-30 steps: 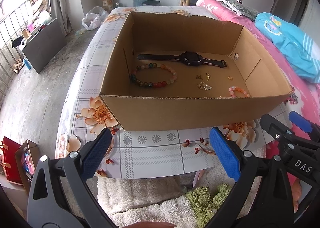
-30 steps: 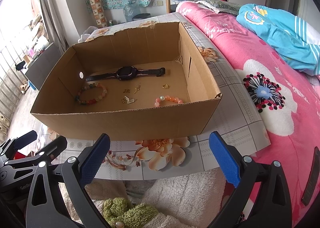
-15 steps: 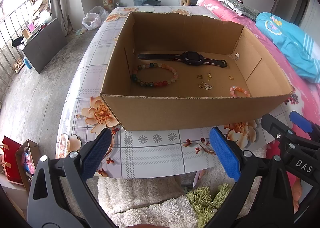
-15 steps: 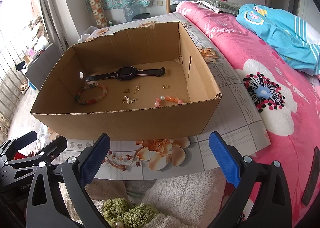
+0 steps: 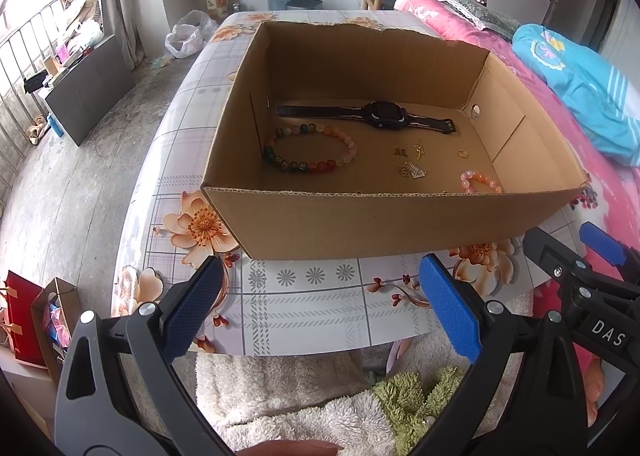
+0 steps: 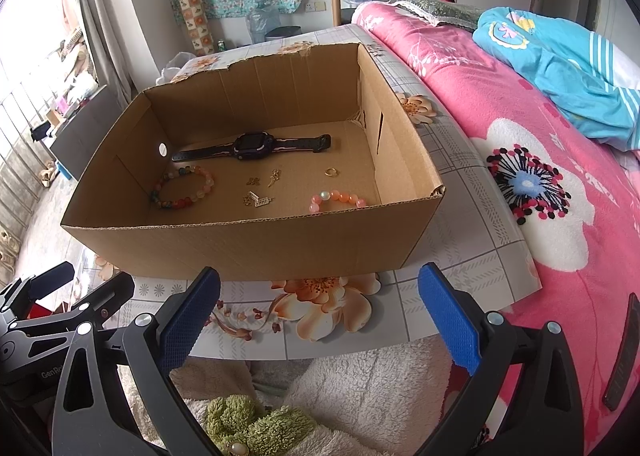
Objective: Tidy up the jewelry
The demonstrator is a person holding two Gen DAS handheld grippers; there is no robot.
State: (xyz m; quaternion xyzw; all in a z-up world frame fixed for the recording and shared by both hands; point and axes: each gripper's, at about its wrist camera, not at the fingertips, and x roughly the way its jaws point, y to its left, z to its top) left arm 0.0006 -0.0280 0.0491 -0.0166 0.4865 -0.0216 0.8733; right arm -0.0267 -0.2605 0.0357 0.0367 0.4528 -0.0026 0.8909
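Both pairs of fingers, left gripper (image 5: 320, 302) and right gripper (image 6: 320, 302), are spread wide and hold nothing, near the table (image 5: 316, 312) edge. Beyond them sits a cardboard box (image 5: 400, 221) holding a watch (image 5: 384, 119), two bead bracelets (image 5: 310, 149) (image 6: 338, 200) and small gold pieces (image 5: 411, 169).

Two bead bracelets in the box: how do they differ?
The multicolour bracelet is the larger loop, with green, red, pale and orange beads; the pink bracelet is smaller, nearly all pink-orange. The multicolour one lies by the box side wall and shows whole; the pink one lies against the near wall, which hides part of it. Both lie flat on the box floor, untouched.
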